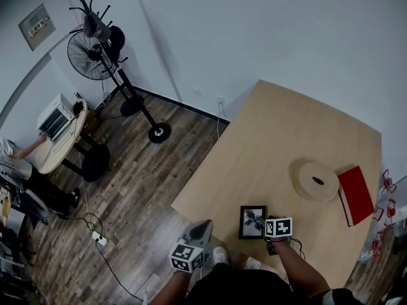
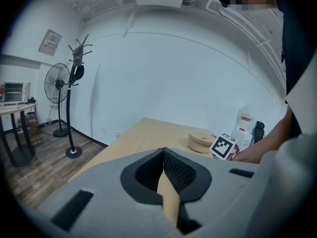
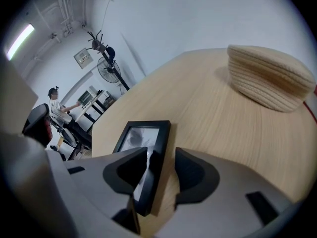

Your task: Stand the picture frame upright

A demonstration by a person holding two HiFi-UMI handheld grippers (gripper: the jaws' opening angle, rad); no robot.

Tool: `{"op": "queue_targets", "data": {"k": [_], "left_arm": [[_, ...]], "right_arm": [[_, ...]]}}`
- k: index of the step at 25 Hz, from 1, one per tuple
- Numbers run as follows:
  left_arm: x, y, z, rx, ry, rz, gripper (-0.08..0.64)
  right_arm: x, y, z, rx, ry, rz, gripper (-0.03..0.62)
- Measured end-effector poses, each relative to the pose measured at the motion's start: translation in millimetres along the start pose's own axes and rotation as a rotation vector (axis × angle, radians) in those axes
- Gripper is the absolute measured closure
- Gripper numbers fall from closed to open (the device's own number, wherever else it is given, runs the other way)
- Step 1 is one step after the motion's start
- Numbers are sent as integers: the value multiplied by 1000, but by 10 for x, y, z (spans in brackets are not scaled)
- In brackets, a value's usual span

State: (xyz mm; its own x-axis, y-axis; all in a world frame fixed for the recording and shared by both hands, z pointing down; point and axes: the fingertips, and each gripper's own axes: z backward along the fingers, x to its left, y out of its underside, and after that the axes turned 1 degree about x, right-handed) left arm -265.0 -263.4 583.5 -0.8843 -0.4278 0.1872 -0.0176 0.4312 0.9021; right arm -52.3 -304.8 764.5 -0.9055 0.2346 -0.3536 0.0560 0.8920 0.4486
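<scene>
One edge of the flat-lying black picture frame (image 1: 252,222) lies between the spread jaws of the right gripper (image 3: 162,152) — the left gripper (image 2: 163,150) has its jaws pressed together.

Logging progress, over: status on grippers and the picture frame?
Left gripper shut, empty. Right gripper open, straddling picture frame edge. Frame flat on table. Nothing blocking.

light wooden table, three things on its top
the table (image 1: 280,132) has a pale wood-grain top with rounded corners and stands on a dark plank floor (image 1: 146,189). a black picture frame (image 1: 252,222) lies flat, face up, close to the near edge. farther in and to the right sits a round woven piece (image 1: 317,180), and just beside it, at the right edge, lies a red book (image 1: 356,194).
</scene>
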Motion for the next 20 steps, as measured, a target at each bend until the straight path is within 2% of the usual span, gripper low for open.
{"op": "queue_targets", "data": {"k": [6, 10, 20], "left_arm": [[8, 5, 36, -9, 1, 21, 565], [0, -6, 30, -13, 3, 15, 565], [13, 14, 89, -12, 0, 16, 565]], "right_arm": [[-27, 15, -12, 15, 38, -1, 449], [35, -9, -13, -7, 60, 5, 515], [27, -40, 69, -53, 60, 21, 525]]}}
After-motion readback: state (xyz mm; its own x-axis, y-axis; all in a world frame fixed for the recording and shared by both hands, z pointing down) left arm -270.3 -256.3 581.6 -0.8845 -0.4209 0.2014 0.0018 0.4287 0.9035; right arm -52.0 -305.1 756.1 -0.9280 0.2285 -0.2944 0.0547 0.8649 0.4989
